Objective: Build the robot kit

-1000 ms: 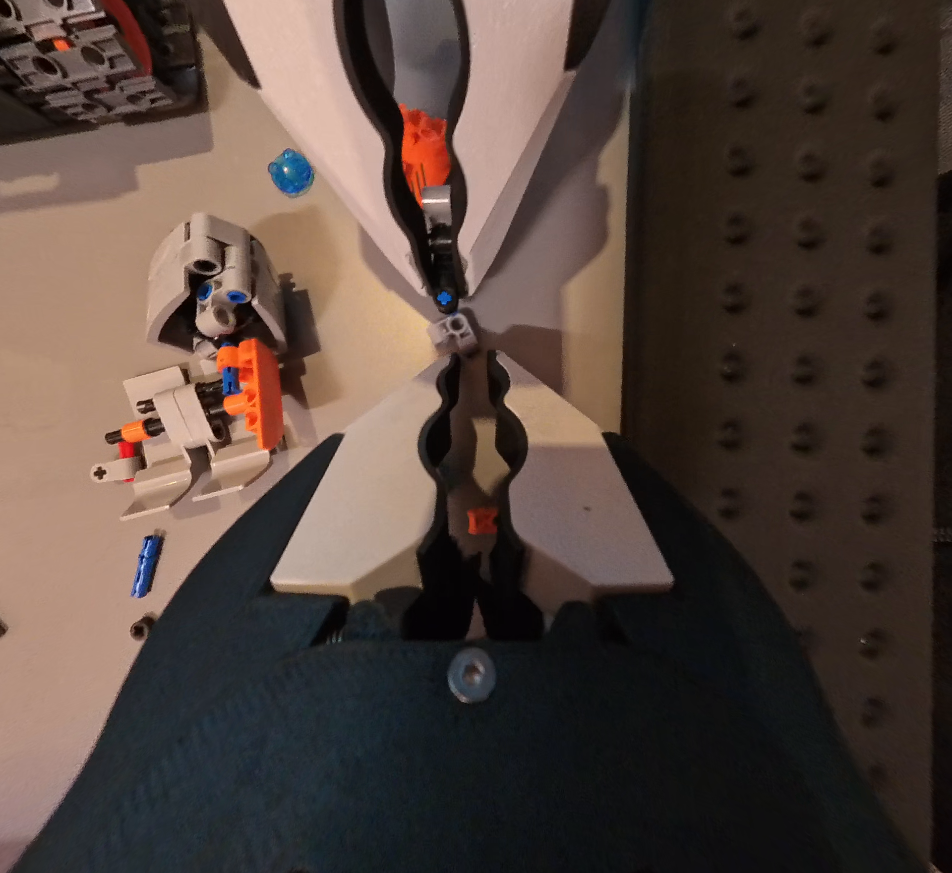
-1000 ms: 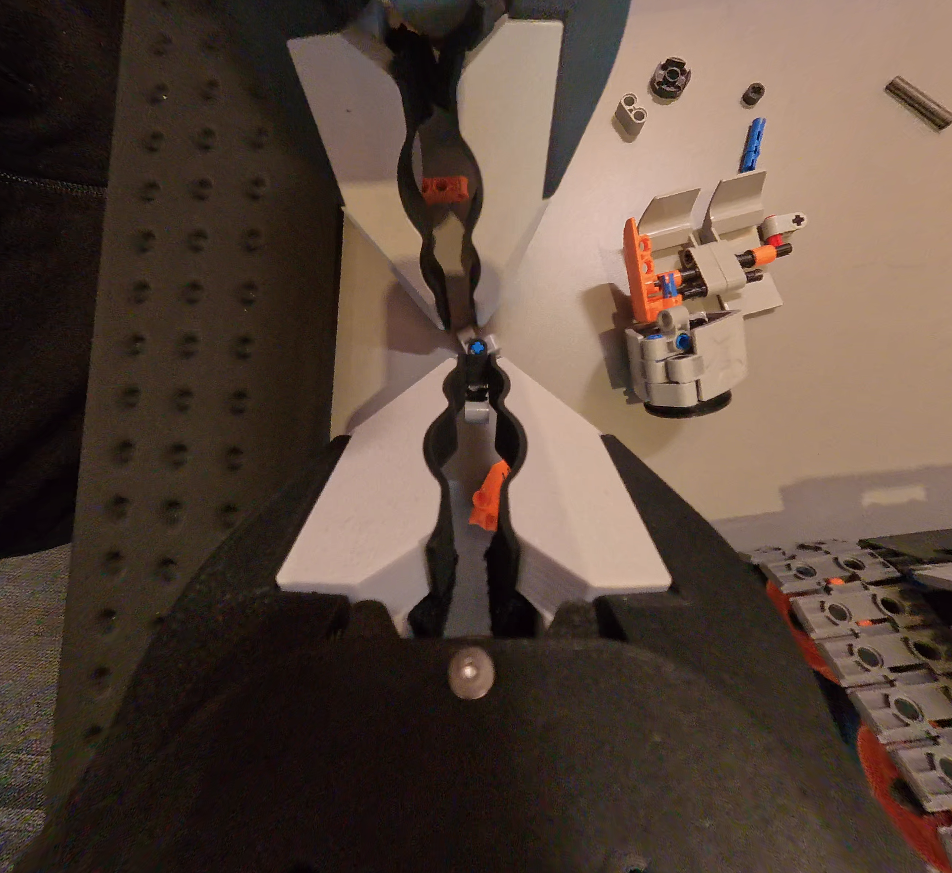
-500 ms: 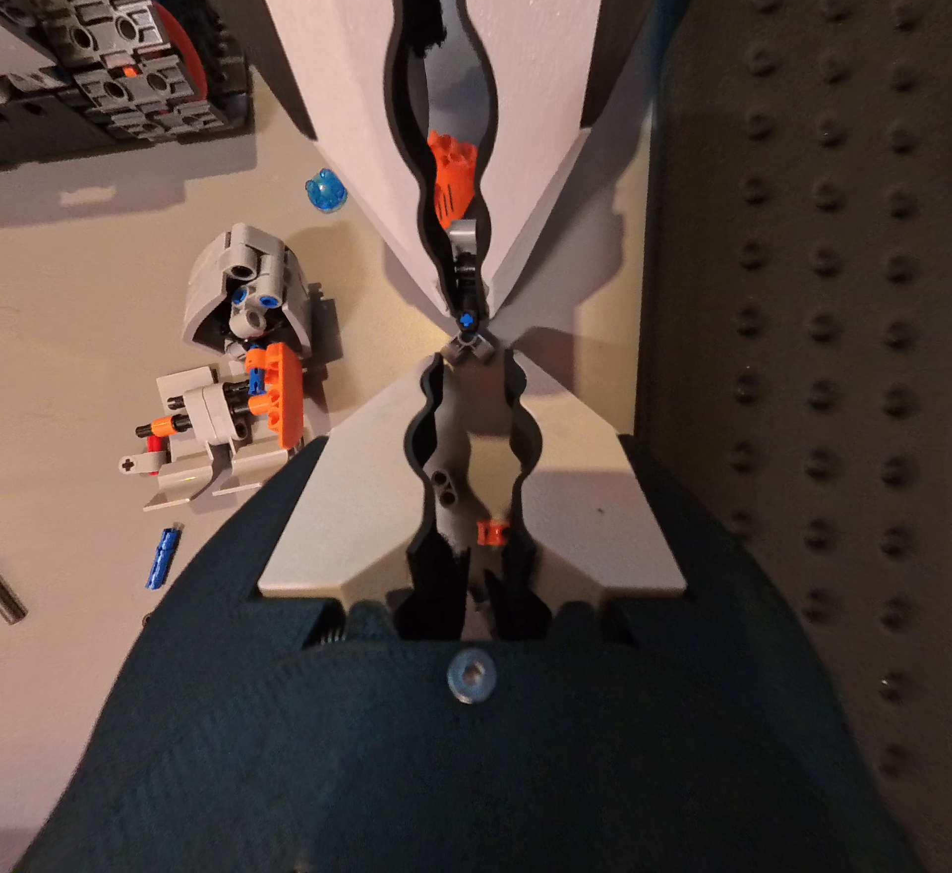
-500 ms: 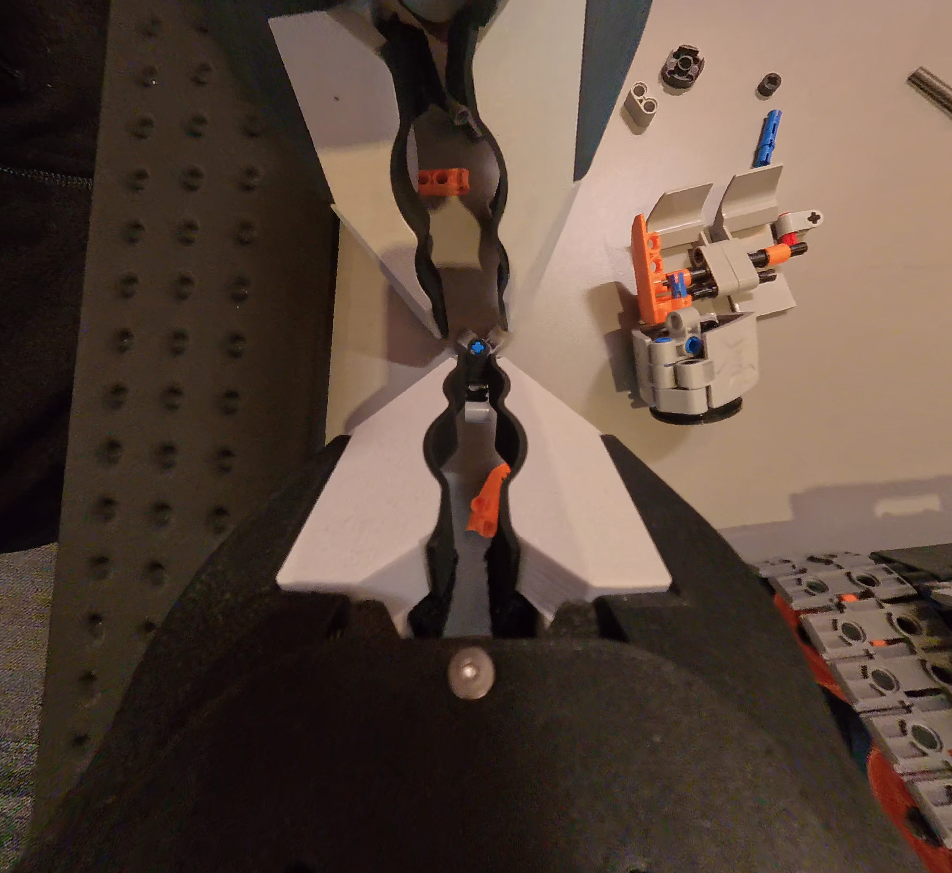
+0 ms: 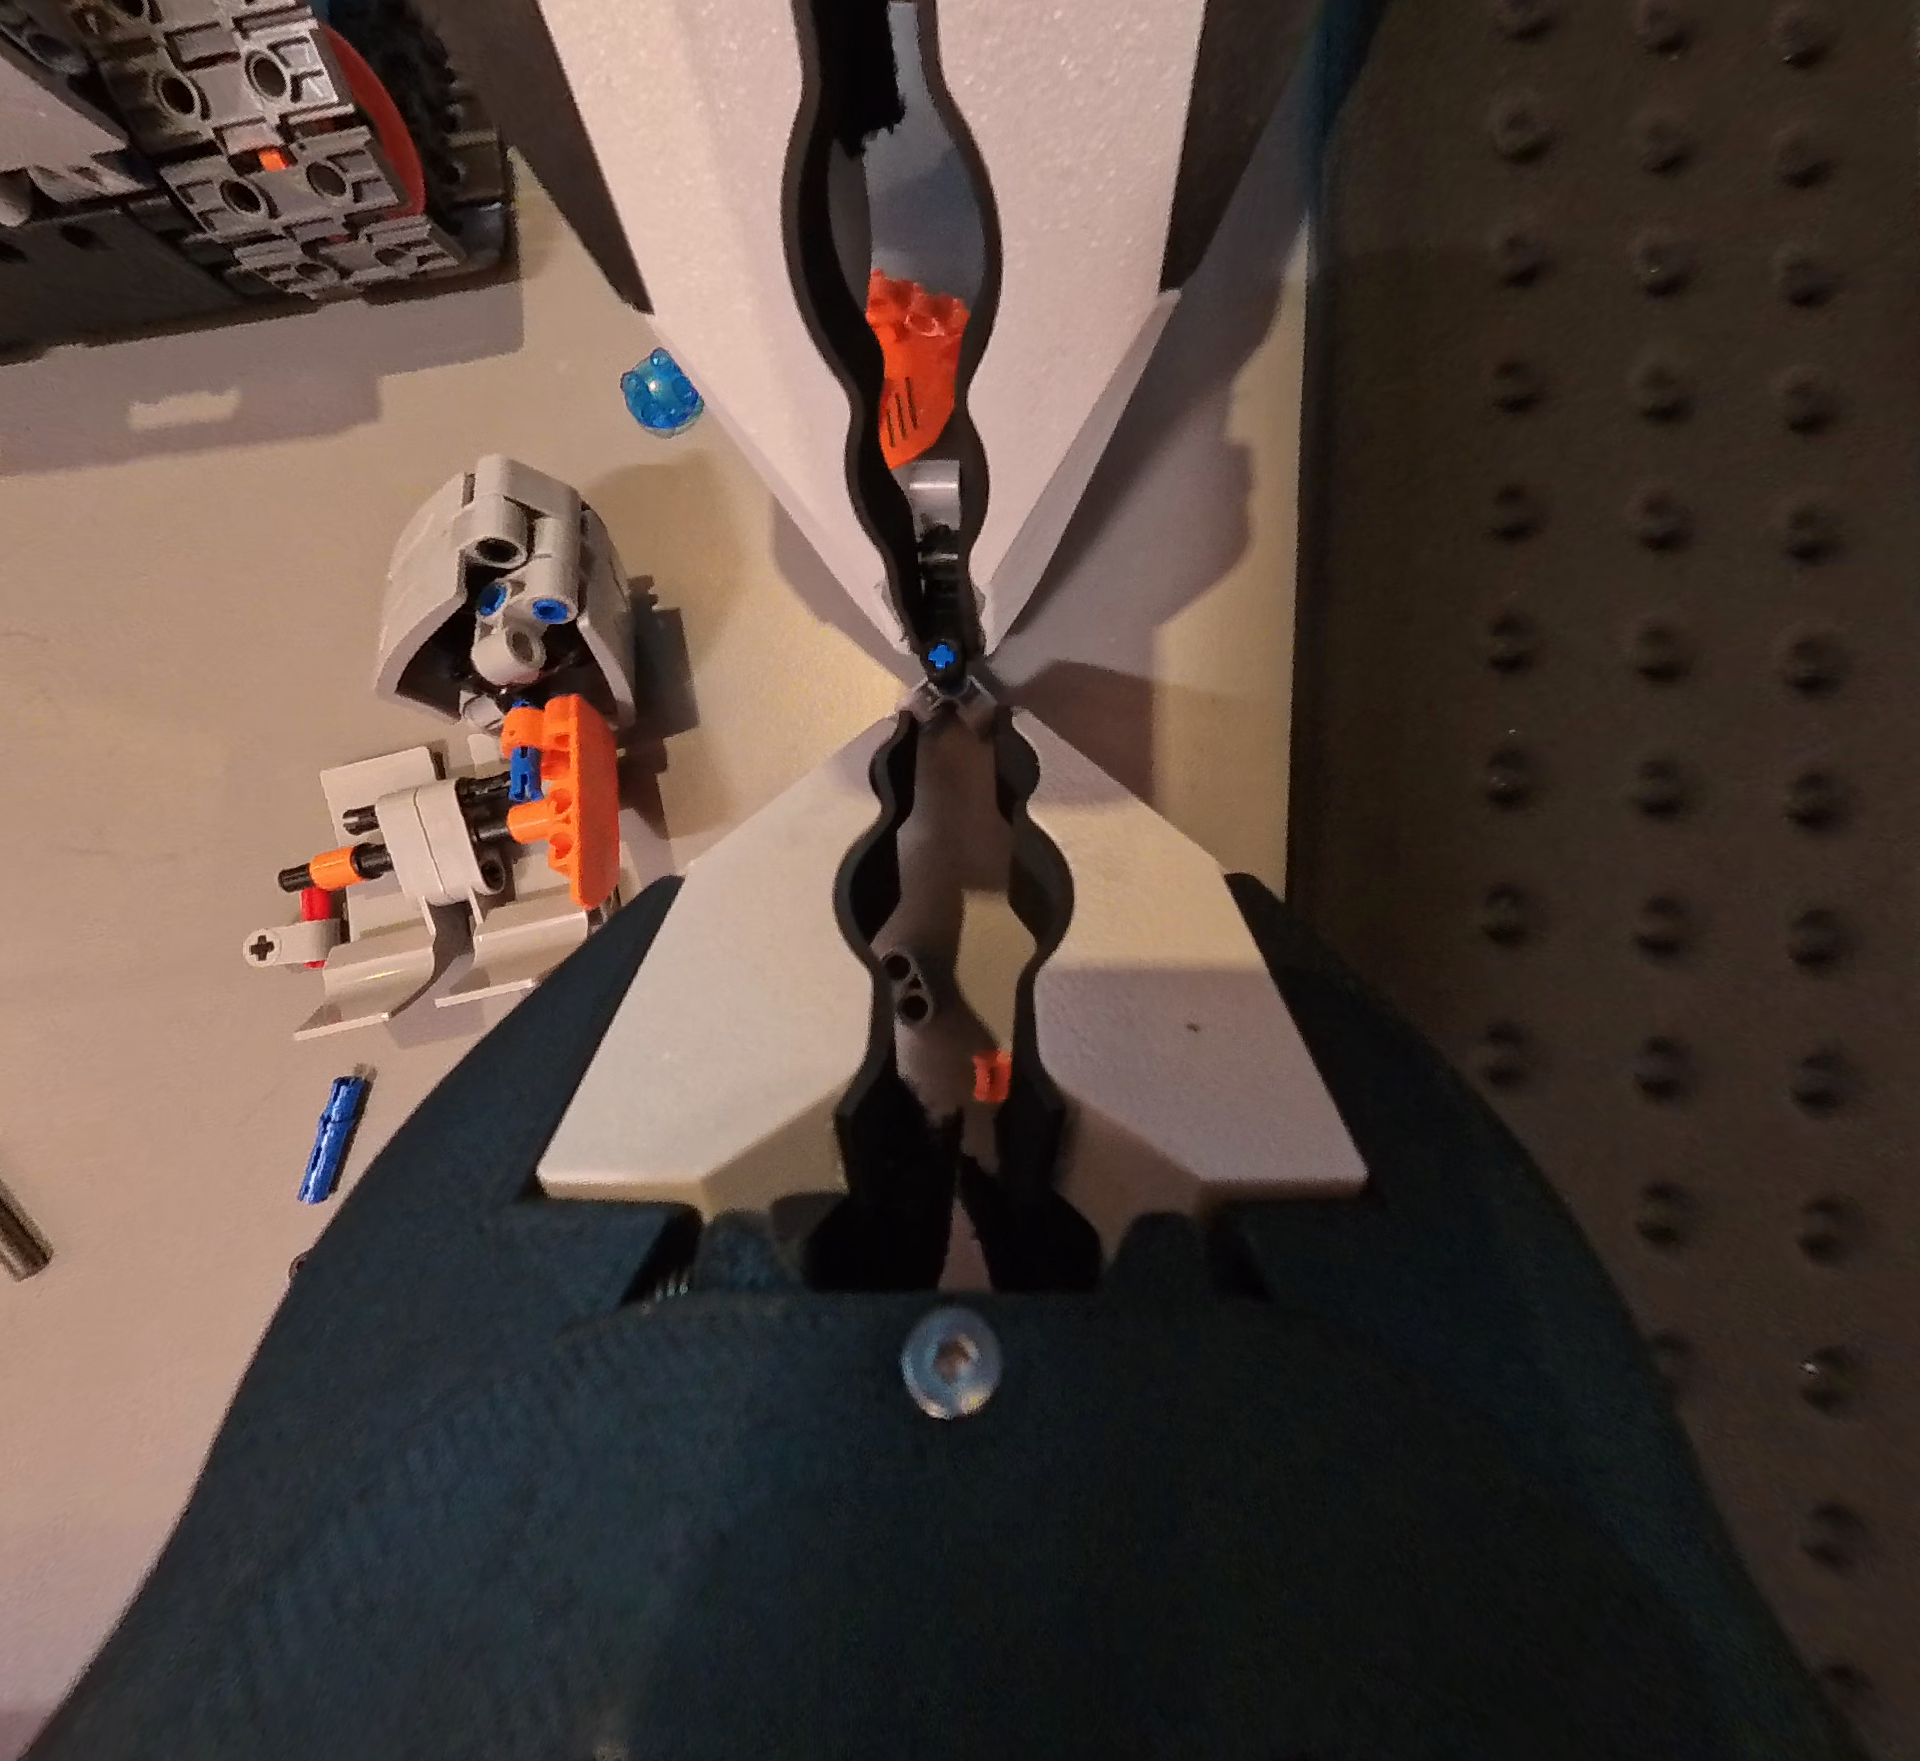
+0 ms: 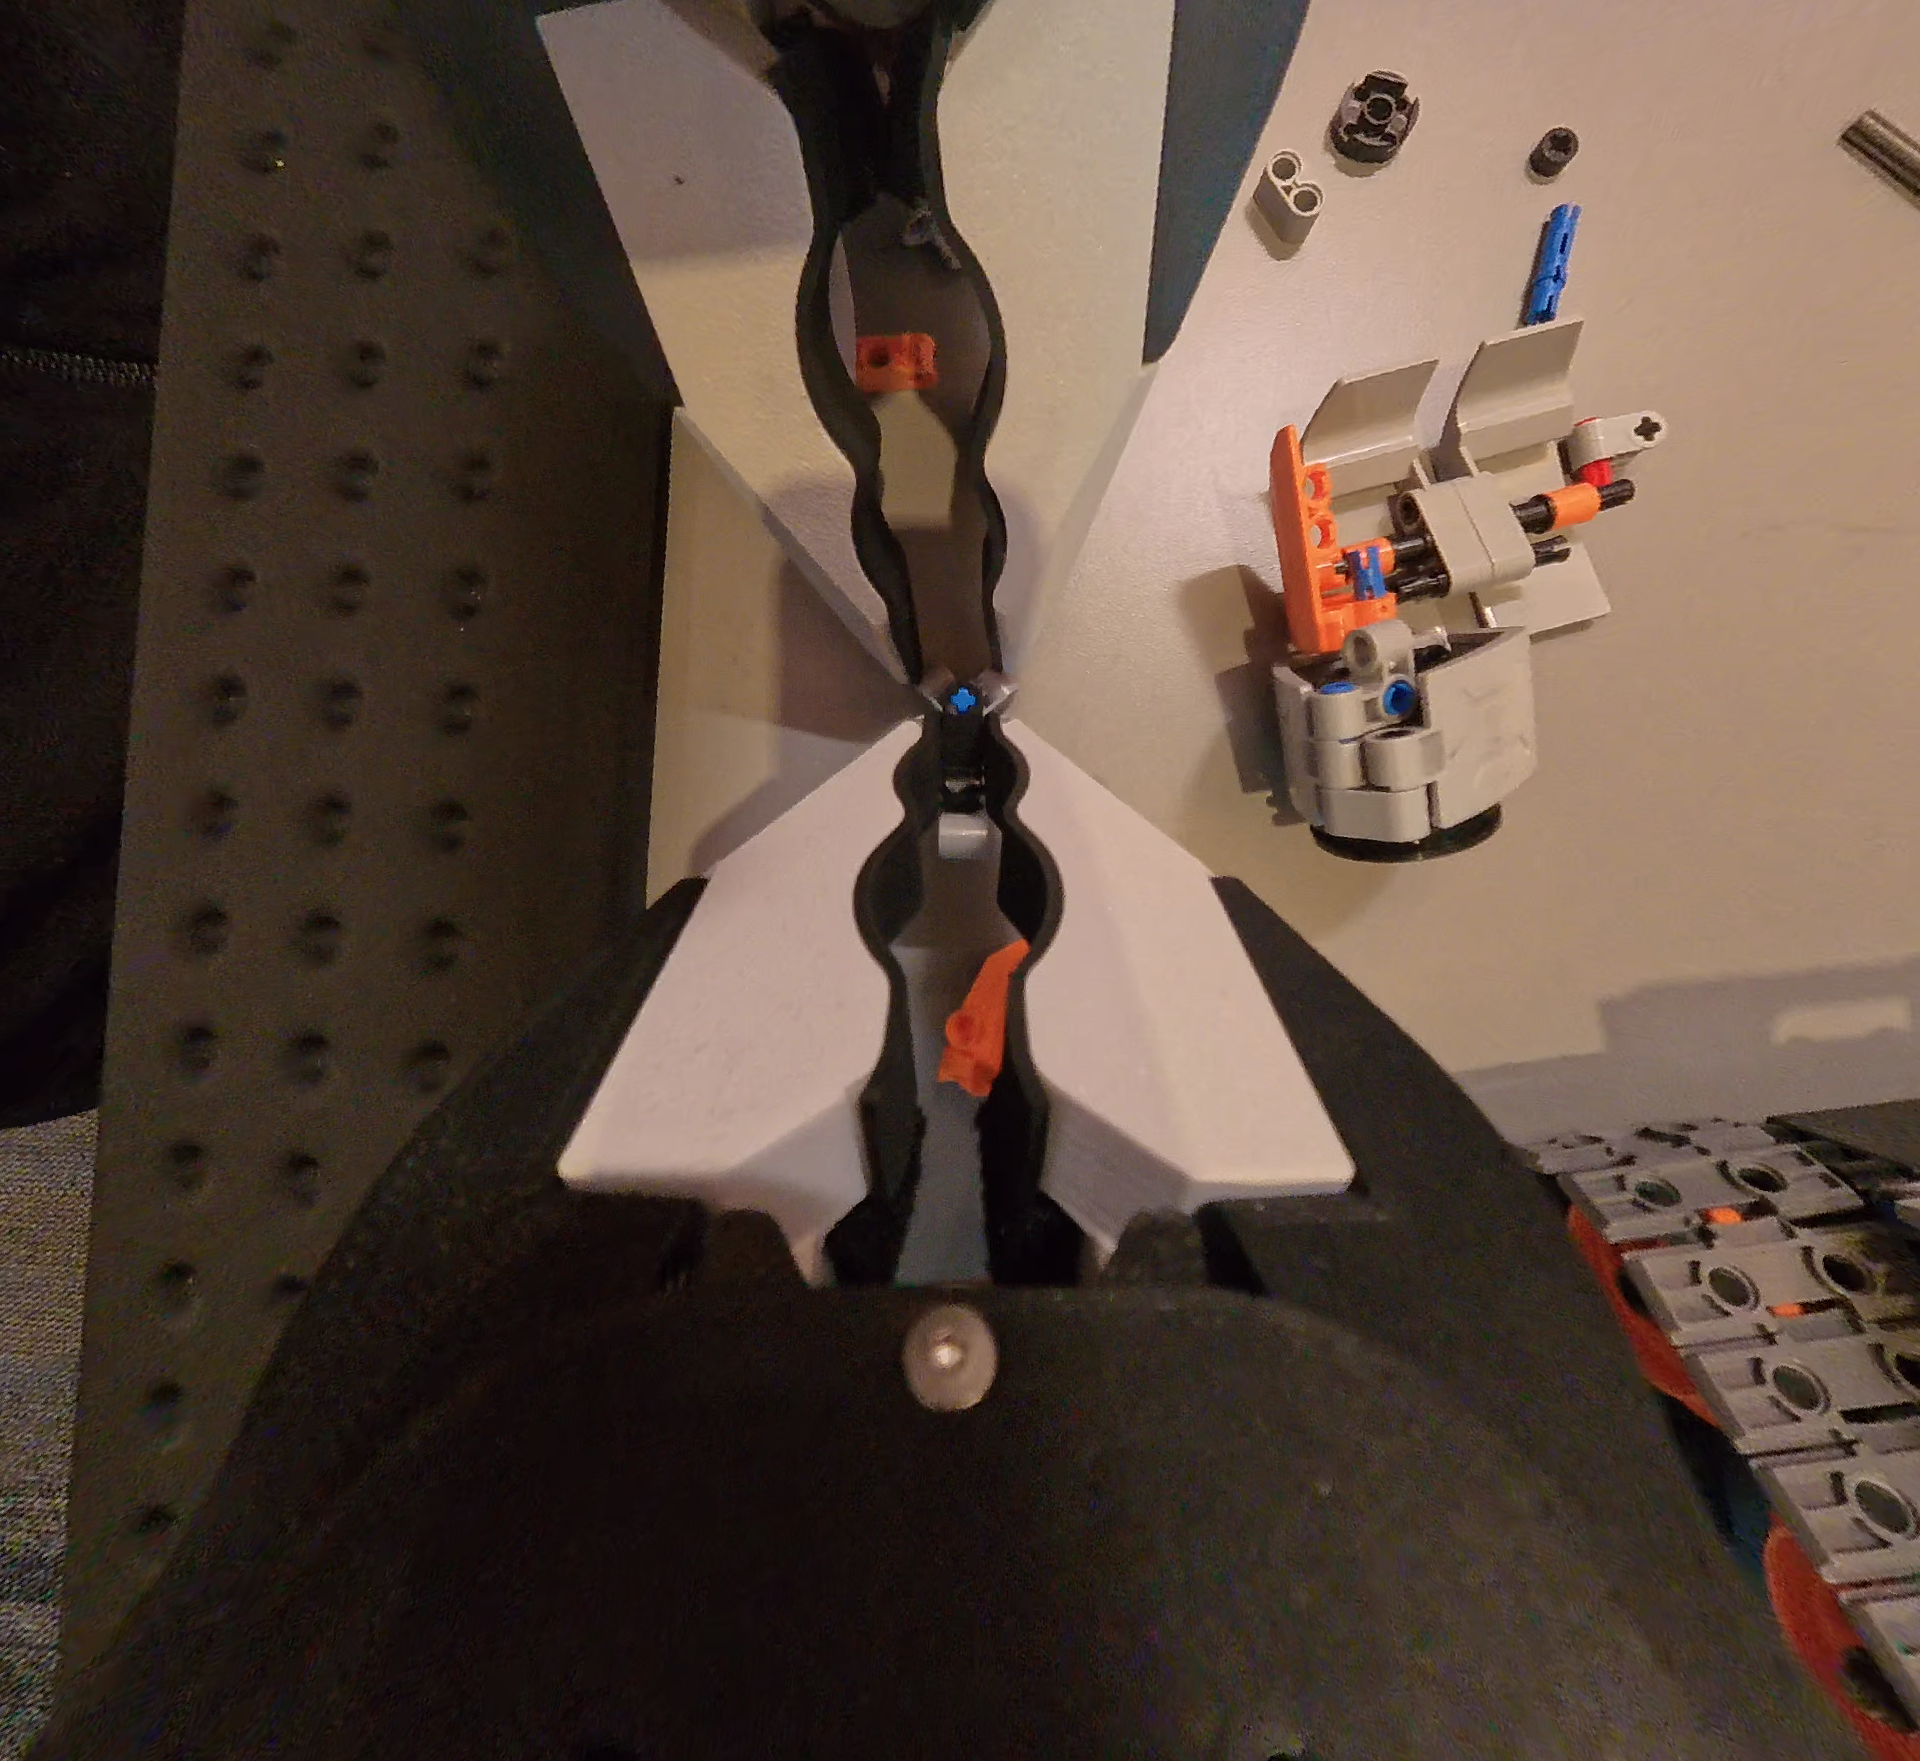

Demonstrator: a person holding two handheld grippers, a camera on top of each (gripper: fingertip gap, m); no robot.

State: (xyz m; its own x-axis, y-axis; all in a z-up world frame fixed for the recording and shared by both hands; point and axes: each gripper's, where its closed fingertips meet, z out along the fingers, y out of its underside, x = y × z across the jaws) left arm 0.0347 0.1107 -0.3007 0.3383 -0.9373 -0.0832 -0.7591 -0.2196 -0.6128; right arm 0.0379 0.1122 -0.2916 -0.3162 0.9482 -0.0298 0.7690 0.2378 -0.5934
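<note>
My two grippers meet tip to tip above a beige table (image 5: 156, 568). My left gripper (image 5: 951, 719), dark blue, is shut on a small grey connector (image 5: 951, 701). My right gripper (image 6: 961, 735), black, is shut on a black pin with a blue cross end (image 6: 964, 699) and a grey piece behind it (image 6: 958, 836). The blue end touches the grey connector (image 6: 940, 685). The right gripper (image 5: 940, 631) shows at the top of the left wrist view, and the left gripper (image 6: 961, 667) at the top of the right wrist view.
A grey and orange brick assembly (image 5: 499, 755) lies beside the grippers, also in the right wrist view (image 6: 1434, 631). Loose parts lie about: a clear blue stud (image 5: 662, 392), a blue pin (image 6: 1553, 262), a grey two-hole connector (image 6: 1288, 199). A tracked model (image 6: 1766, 1296) and a dark studded board (image 5: 1610, 776) flank them. Both grippers' tips are close together, under 4 cm apart.
The grippers have closed in on each other. The grey connector has turned in the left gripper's tips and now sits against the blue end of the pin.
</note>
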